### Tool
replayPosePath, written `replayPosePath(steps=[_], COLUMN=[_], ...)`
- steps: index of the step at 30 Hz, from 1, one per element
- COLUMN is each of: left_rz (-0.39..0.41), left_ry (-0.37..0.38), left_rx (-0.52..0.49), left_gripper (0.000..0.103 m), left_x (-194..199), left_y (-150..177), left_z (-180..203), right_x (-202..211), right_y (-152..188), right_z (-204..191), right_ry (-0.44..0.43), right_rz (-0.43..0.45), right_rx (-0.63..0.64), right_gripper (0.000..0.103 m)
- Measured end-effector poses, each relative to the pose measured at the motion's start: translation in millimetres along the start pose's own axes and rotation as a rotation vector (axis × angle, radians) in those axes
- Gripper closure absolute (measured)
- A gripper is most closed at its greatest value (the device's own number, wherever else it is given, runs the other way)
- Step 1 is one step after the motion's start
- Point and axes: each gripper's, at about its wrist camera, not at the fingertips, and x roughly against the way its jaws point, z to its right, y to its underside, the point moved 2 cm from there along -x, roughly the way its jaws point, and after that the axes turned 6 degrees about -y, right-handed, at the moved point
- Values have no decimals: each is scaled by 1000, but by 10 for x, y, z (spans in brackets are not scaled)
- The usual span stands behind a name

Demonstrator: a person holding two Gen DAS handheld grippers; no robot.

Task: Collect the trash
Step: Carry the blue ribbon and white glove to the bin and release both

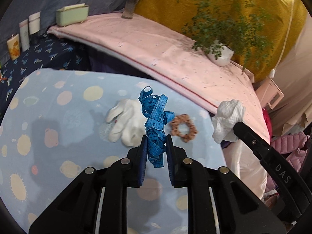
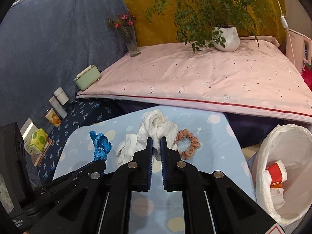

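Pale blue planet-print cloth covers the desk (image 2: 218, 148), with a glove (image 1: 124, 122) and a scrunchie (image 1: 184, 129) lying on it. Left tongs (image 1: 156, 143) clamp a crumpled blue measuring tape (image 1: 155, 120) lifted above the desk. Right tongs (image 2: 156, 142) pinch a wad of white tissue (image 2: 156, 128). Beside the desk stands a white-lined bin (image 2: 288, 210) with a red cup (image 2: 276, 172) inside.

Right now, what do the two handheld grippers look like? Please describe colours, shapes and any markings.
Both are black plastic tools. The left gripper and the right gripper each have two flat fingers lined with ribbed blue pads, carried on angular black linkage arms joined by round silver pivot pins. White letters "DAS" are printed along the side of the right gripper. No cables or sleeves are visible.
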Motion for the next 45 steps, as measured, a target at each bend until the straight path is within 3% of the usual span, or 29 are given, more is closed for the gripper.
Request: replayPosePath(steps=[12,29,43,45], left_rz=[35,-25,-66,-63], left_ry=[80,193,225,222], left_rx=[-172,-367,-455,-456], left_gripper=[85,85,84,82], left_x=[290,163,1,-10], left_y=[145,595,861,868], left_z=[1029,2306,2801,2821], right_x=[782,1464,1604,1614], right_y=[-63,196,401,415], right_z=[557,1681,2171,2204], right_ry=[56,180,234,249], right_rz=[110,173,172,182], right_rx=[-57,-220,-297,-308], right_gripper=[95,95,94,87])
